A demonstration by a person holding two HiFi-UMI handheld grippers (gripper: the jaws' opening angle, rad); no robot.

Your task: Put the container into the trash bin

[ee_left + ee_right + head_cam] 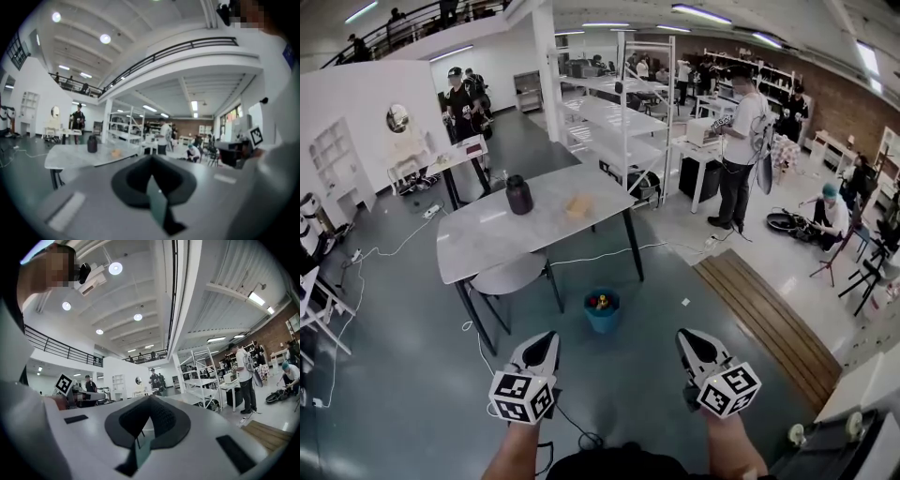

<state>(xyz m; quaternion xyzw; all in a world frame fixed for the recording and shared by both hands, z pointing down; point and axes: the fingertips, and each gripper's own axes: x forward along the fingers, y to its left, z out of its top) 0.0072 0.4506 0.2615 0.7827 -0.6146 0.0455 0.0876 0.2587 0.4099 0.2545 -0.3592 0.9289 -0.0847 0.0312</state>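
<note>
Container [518, 195]: dark, squat jar with a narrower lid, upright on the grey table [487, 239] near a tan object [578, 205]. Blue bin [600, 324]: on the floor by the table. Left gripper [546, 342] and right gripper [692, 343]: jaws fully closed, nothing held.

Dark container [518, 195] stands upright on the grey table [487, 242], blue trash bin [602, 324] on floor nearby

Your right gripper [150, 400] has its jaws closed tip to tip, with nothing between them. Beyond them stands a white metal shelving rack [202, 376], and to its right a person in a white shirt [244, 373] stands on the grey floor [276, 412]. A railed balcony [56, 348] runs above.
</note>
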